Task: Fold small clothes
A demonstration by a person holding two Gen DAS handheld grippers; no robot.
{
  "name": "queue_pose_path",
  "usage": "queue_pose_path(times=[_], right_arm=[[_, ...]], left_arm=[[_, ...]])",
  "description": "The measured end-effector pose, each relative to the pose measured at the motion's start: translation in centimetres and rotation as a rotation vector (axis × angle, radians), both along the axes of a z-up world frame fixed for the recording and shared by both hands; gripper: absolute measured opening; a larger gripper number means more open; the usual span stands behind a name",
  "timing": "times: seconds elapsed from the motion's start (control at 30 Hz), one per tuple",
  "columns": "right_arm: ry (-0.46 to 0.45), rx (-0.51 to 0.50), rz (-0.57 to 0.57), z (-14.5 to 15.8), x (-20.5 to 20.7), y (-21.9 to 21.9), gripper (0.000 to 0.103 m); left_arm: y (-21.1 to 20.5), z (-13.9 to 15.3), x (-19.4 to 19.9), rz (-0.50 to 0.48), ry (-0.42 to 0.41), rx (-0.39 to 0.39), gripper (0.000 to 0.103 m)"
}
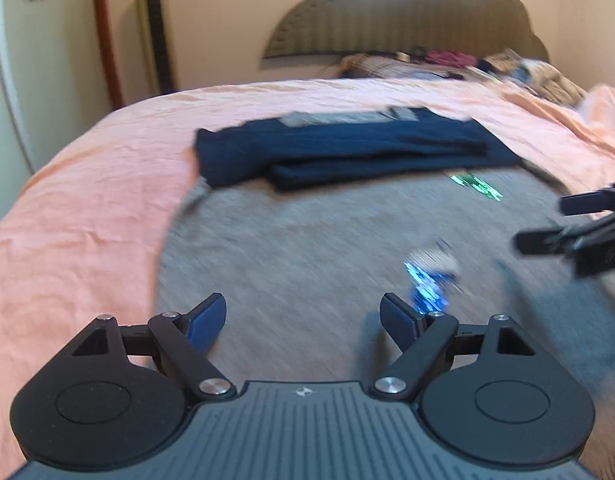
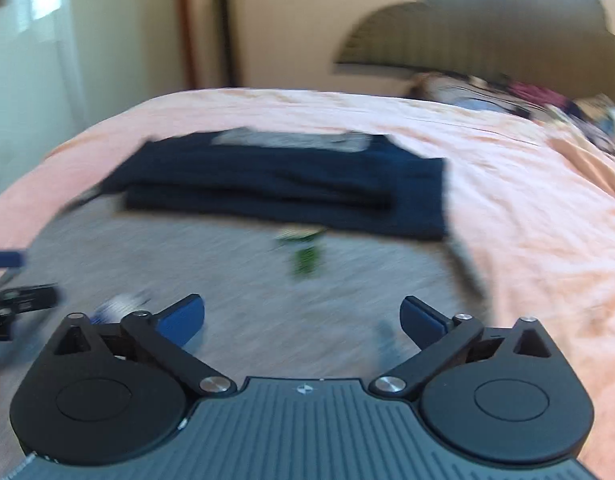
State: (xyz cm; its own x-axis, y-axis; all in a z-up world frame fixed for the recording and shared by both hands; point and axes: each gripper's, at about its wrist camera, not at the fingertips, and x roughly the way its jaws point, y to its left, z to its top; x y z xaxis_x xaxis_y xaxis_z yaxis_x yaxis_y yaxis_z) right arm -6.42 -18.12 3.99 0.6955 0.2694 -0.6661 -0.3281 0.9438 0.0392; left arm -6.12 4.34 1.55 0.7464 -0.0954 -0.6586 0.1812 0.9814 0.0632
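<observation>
The left gripper points forward and down, jaws spread wide with nothing between them. The right gripper, at its three o'clock, tilts down likewise, jaws wide and empty.

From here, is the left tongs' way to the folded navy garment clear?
Probably yes: the left tongs are open and empty, and only flat grey garment lies before the navy garment.
</observation>
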Motion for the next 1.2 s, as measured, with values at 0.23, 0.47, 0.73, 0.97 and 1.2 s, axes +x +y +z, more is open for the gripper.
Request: queue_pose_path(times=[0.23, 0.47, 0.73, 0.97, 1.2], right_arm=[[-0.012, 0.009, -0.142, -0.9, -5.5, -7.4, 0.103], [0.038, 0.071, -0.046, 2.2, -11.0, -3.3, 0.103], [0.038, -0.041, -0.003, 1.0, -15.5, -3.8, 0.103], [0.035, 0.034, 0.015, 3.5, -14.4, -1.8, 0.103], [0.059, -0.035, 0.041, 0.5, -14.6, -2.4, 0.103]], left_arm=[[2.9, -1.1, -5.8, 0.067, -0.003, 0.03, 0.087], [0.9, 1.3, -10.4, -0.033, -0.022, -0.037, 0.087], [1.4, -0.4, -13.1, -0.109, 0.087, -0.01, 0.088], [-0.2, 2.5, -13.1, -0.148, -0.011, -0.107, 0.087], [-1.2, -0.9, -12.7, -0.175, 0.084, -0.042, 0.089]])
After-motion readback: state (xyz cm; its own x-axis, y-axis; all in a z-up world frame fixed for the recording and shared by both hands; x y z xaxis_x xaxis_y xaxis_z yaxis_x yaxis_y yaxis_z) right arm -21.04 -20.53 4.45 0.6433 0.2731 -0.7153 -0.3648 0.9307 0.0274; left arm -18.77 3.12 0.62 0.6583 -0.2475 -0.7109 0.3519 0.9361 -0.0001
